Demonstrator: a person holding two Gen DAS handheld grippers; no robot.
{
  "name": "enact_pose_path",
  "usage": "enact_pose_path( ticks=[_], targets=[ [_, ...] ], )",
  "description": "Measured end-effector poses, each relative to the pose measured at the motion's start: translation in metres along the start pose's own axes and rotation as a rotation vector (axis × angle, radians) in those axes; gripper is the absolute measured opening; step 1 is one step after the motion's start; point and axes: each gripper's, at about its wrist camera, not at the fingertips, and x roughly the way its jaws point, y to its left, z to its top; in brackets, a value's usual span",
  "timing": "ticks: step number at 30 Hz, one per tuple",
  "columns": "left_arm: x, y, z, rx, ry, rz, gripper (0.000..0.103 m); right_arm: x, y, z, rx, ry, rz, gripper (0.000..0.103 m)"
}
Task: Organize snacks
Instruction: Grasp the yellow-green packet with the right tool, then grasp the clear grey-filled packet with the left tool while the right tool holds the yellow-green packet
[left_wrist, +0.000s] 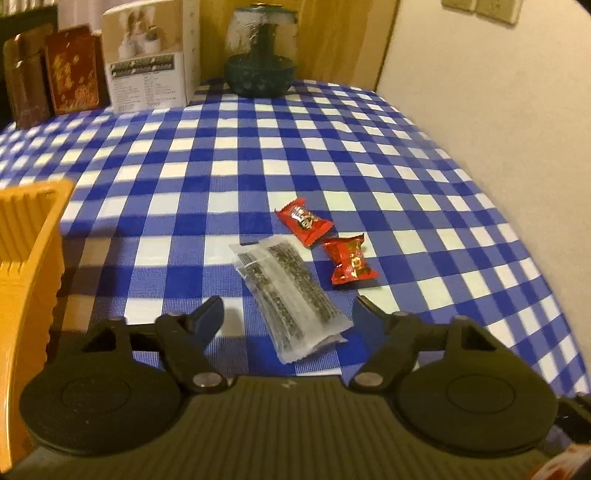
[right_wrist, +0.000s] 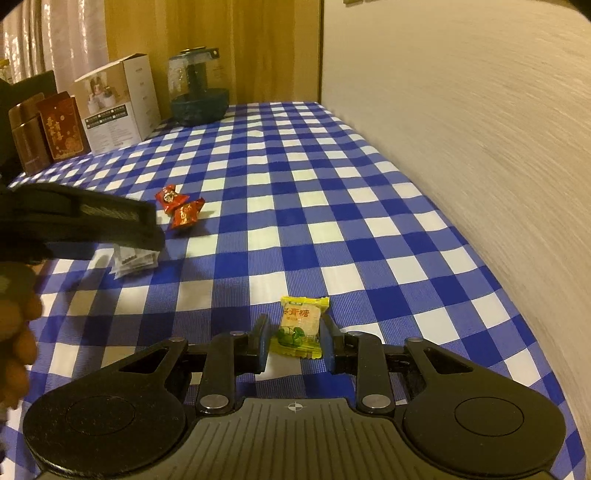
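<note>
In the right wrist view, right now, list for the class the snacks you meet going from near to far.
Yellow candy → clear packet → lower red candy → upper red candy.

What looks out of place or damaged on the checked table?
Nothing looks damaged or spilled. Four snacks lie loose on the tablecloth: a clear packet, two red packets and a yellow candy. The orange container stands beside them.

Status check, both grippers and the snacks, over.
Left gripper open over clear seaweed packet. Right gripper open, jaws either side of yellow candy, not yet clamped. Two red candies loose on the checked cloth. Nothing blocking.
</note>
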Motion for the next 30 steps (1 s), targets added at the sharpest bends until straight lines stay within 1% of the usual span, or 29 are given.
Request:
enact_pose_path(
  ticks=[1, 2, 3, 4, 5, 10, 13, 17, 19, 21, 22, 23, 24, 26, 28, 30],
  targets=[
    [0.001, -0.003, 0.0, 0.025, -0.002, 0.016, 0.065, 0.0, 0.0, 0.0, 0.001, 0.001, 0.001, 0.029],
    [0.004, -0.004, -0.001, 0.035, 0.01, 0.017, 0.055, 0.0, 0.0, 0.0, 0.0, 0.002, 0.001, 0.029],
    [0.006, -0.003, -0.002, 0.034, 0.026, 0.006, 0.051, 0.001, -0.001, 0.001, 0.0, 0.003, 0.002, 0.029],
    [0.004, -0.003, -0.003, 0.045, 0.017, 0.004, 0.047, 0.001, -0.001, 0.001, 0.001, 0.003, 0.003, 0.029],
    [0.002, -0.001, -0.004, 0.051, 0.015, 0.001, 0.041, 0.001, -0.001, 0.001, 0.004, 0.004, 0.003, 0.029],
    [-0.021, 0.014, -0.022, 0.044, 0.033, -0.029, 0.04, -0.001, 0.0, 0.0, 0.009, 0.01, 0.022, 0.029],
    [-0.044, 0.018, -0.039, 0.076, 0.032, -0.057, 0.04, -0.006, 0.003, -0.004, -0.011, 0.017, 0.045, 0.029],
    [-0.066, 0.018, -0.059, 0.119, 0.033, -0.066, 0.041, -0.013, 0.007, -0.011, -0.055, 0.021, 0.057, 0.029],
    [-0.07, 0.016, -0.066, 0.137, 0.028, -0.054, 0.04, -0.015, 0.007, -0.015, -0.062, 0.02, 0.053, 0.029],
    [-0.069, 0.014, -0.069, 0.156, 0.024, -0.045, 0.044, -0.016, 0.004, -0.015, -0.042, 0.024, 0.047, 0.029],
    [-0.068, 0.014, -0.07, 0.157, 0.025, -0.044, 0.046, -0.016, 0.004, -0.015, -0.044, 0.026, 0.042, 0.029],
    [-0.067, 0.014, -0.07, 0.159, 0.023, -0.04, 0.05, -0.016, 0.005, -0.015, -0.049, 0.027, 0.041, 0.029],
    [-0.067, 0.013, -0.069, 0.161, 0.015, -0.032, 0.052, -0.016, 0.006, -0.015, -0.053, 0.028, 0.04, 0.029],
    [-0.066, 0.013, -0.068, 0.168, 0.003, -0.022, 0.052, -0.016, 0.007, -0.014, -0.051, 0.027, 0.039, 0.029],
    [-0.062, 0.013, -0.066, 0.157, 0.007, -0.017, 0.053, -0.015, 0.008, -0.013, -0.043, 0.027, 0.035, 0.03],
    [-0.059, 0.012, -0.064, 0.164, 0.007, -0.006, 0.053, -0.013, 0.01, -0.012, -0.042, 0.025, 0.029, 0.033]
  ],
)
